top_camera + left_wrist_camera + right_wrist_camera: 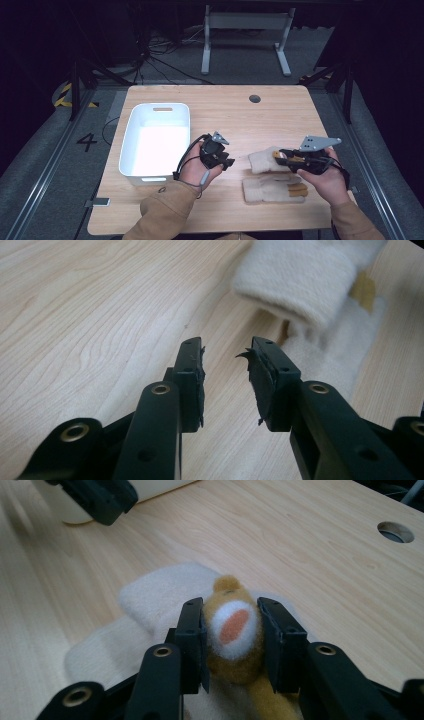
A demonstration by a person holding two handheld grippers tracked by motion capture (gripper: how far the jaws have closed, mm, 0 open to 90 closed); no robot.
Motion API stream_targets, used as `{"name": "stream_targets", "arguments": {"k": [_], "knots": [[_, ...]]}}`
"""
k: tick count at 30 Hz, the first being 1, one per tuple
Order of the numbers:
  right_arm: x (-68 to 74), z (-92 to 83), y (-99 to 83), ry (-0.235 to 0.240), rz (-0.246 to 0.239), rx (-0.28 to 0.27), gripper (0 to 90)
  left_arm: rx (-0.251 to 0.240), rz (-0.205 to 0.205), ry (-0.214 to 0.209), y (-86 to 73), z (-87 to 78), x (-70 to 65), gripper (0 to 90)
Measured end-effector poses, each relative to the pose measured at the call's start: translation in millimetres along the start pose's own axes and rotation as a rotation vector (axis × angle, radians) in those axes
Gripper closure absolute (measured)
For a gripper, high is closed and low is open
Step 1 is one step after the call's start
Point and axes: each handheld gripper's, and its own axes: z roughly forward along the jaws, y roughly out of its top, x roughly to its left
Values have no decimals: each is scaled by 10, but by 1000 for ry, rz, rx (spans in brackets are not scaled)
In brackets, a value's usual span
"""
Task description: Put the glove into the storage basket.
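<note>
Two fleecy cream socks with yellow-brown trim lie on the wooden table (280,115), right of centre. The upper sock (262,161) has a yellow-brown plush end with a white and orange patch (234,626). My right gripper (230,605) is shut on that plush end, low over the table; in the high view the right gripper (281,154) points left. The lower sock (272,190) lies flat nearer the front edge. My left gripper (225,347) is open and holds nothing, just short of the upper sock's cuff (300,282). In the high view the left gripper (230,161) points right.
A white plastic bin (131,150) stands on the table's left half; its corner (150,487) shows behind the left gripper (95,495) in the right gripper view. A round cable hole (255,98) sits near the far edge. Bare wood lies between the bin and the socks.
</note>
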Motion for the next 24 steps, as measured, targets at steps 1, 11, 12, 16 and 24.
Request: {"name": "stream_targets", "arguments": {"k": [1, 11, 12, 16, 24], "knots": [[46, -24, -24, -1, 2, 1, 657, -1, 1, 0, 4, 3, -2, 674], [307, -129, -153, 2, 12, -20, 655, 12, 5, -5, -4, 37, -2, 675], [357, -127, -184, 7, 10, -21, 655, 11, 3, -4, -3, 37, -2, 675], [402, -91, -252, 15, 16, -19, 655, 17, 8, -5, -4, 46, -11, 675], [442, 57, -350, 75, 21, 13, 649, 18, 15, -5, -6, 59, -23, 676]]}}
